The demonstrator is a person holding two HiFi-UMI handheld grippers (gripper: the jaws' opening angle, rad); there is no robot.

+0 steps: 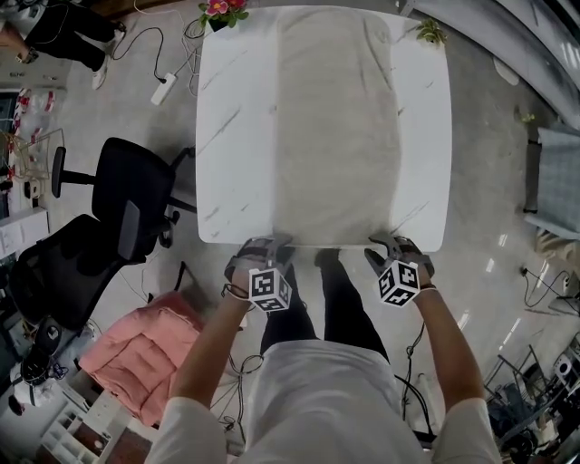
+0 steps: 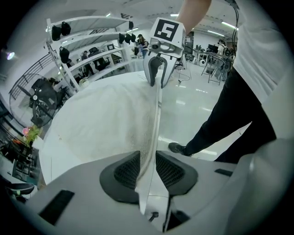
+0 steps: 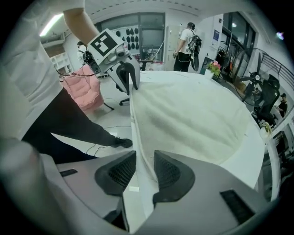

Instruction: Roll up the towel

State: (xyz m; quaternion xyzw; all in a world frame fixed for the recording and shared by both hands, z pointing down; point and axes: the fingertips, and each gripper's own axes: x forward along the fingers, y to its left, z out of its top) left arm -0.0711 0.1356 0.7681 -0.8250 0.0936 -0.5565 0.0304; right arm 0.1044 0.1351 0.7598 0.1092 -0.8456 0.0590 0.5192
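I judged the beige terry towel [image 1: 337, 127], lying flat along the middle of the white marble-patterned tabletop [image 1: 421, 136], soft, light and limp, best taken at its near corners, where my left tool [image 1: 265, 246] and right tool [image 1: 394, 245] straddled the hem, jaws spread, not pinching.

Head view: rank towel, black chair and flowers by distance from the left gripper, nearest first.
1. Towel: its near edge lies right at the left gripper, at the near side of the table.
2. Black chair: on the floor, left of the table.
3. Flowers: at the table's far left corner.
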